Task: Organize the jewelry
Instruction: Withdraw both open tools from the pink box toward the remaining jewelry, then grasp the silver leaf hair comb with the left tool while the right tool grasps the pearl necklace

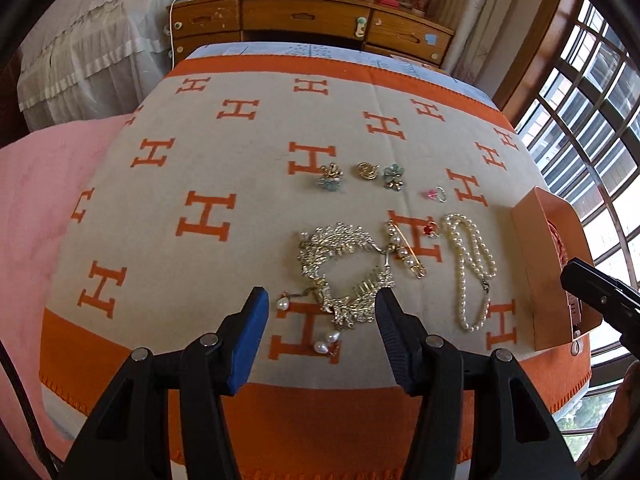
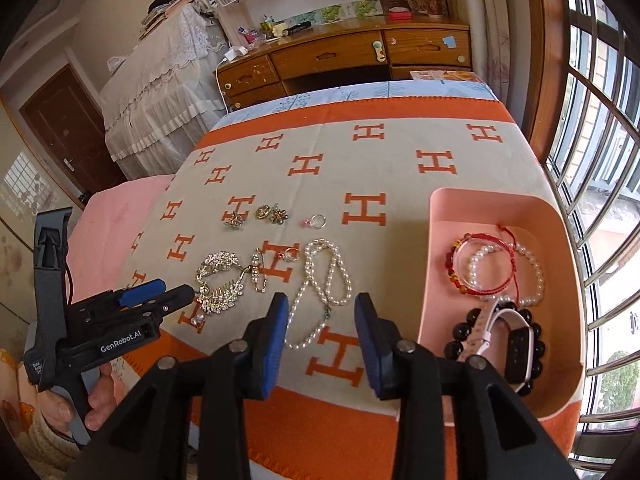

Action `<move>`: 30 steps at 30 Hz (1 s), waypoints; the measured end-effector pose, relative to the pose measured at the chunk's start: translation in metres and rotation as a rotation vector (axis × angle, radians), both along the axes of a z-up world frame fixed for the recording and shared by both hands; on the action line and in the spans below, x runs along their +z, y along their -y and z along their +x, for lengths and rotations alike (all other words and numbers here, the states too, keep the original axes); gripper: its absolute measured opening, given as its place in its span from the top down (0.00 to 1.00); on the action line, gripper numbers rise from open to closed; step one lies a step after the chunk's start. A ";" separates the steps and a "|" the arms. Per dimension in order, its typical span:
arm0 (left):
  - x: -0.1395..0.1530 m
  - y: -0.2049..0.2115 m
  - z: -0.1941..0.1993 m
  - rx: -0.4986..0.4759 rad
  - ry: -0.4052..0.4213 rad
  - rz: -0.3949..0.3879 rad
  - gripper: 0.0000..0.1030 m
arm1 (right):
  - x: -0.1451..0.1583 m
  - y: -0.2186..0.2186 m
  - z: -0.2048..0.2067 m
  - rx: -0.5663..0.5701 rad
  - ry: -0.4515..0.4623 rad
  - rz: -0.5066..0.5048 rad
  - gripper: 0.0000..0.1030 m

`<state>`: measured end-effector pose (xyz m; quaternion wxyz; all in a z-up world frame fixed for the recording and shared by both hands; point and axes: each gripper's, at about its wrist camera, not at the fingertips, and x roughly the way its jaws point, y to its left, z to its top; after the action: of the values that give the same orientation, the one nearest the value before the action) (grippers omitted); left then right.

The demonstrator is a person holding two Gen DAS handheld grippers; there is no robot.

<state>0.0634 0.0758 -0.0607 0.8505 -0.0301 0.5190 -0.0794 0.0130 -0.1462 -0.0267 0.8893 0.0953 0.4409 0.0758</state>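
Note:
A gold rhinestone hair comb (image 1: pixel 340 272) with hanging pearls lies on the H-patterned blanket (image 1: pixel 208 168). My left gripper (image 1: pixel 320 300) hovers open just over its near edge and holds nothing; the right wrist view shows that gripper (image 2: pixel 176 289) beside the comb (image 2: pixel 220 280). The pearl necklace (image 2: pixel 324 276) lies to the comb's right. My right gripper (image 2: pixel 320 304) stands open above the necklace's near end, empty. At the right, a pink box (image 2: pixel 440 240) holds a red cord bracelet (image 2: pixel 480 268), a pearl bracelet (image 2: pixel 532 276), black beads (image 2: pixel 460 332) and a white watch (image 2: pixel 516 340).
Small flower brooches (image 1: pixel 332 176), a gold button piece (image 1: pixel 366 170), a pink-stone ring (image 1: pixel 436 193), a pearl pin (image 1: pixel 404 252) and a red-stone ring (image 1: pixel 430 229) lie beyond the comb. A wooden desk (image 2: pixel 340 56) stands past the bed. Barred windows (image 2: pixel 592 120) run along the right.

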 end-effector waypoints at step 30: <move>-0.035 0.003 0.065 0.080 -0.292 0.002 0.73 | -0.031 -0.012 0.065 0.089 -0.086 0.135 0.66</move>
<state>0.1283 0.0723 -0.0956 0.7685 -0.0611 0.6356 -0.0399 0.0776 -0.1346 -0.0576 0.8569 0.1385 0.4763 0.1405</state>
